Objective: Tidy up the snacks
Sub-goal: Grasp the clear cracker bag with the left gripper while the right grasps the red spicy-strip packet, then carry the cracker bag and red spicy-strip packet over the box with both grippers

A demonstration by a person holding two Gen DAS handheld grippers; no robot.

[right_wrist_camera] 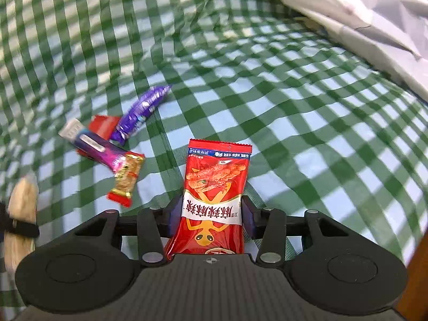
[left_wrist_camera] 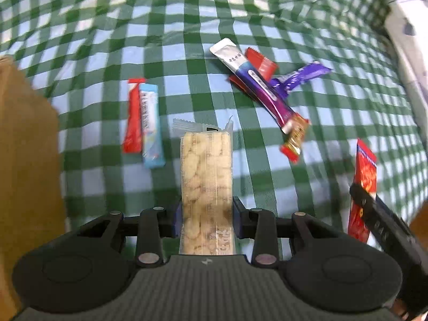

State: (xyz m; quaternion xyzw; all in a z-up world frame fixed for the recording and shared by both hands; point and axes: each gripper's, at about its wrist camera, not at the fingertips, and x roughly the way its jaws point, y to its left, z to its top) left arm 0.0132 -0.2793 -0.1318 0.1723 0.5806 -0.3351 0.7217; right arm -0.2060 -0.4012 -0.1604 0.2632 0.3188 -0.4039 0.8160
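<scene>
My left gripper (left_wrist_camera: 205,219) is shut on a clear packet of pale puffed snacks (left_wrist_camera: 205,182), held above the green checked cloth (left_wrist_camera: 347,123). My right gripper (right_wrist_camera: 211,218) is shut on a red spicy-stick packet (right_wrist_camera: 215,195); that packet also shows at the right of the left wrist view (left_wrist_camera: 363,184). The puffed packet shows at the left edge of the right wrist view (right_wrist_camera: 22,208). On the cloth lie a red stick and a light blue stick (left_wrist_camera: 144,123) side by side, and a pile: a white-purple stick (left_wrist_camera: 256,83), a purple bar (left_wrist_camera: 299,77), a red wrapper (left_wrist_camera: 260,61) and a gold-red bar (left_wrist_camera: 295,136).
A brown cardboard box (left_wrist_camera: 26,160) stands at the left of the left wrist view. A white crumpled sheet (right_wrist_camera: 361,18) lies beyond the cloth's far right edge. A brown edge (right_wrist_camera: 417,281) shows at the lower right.
</scene>
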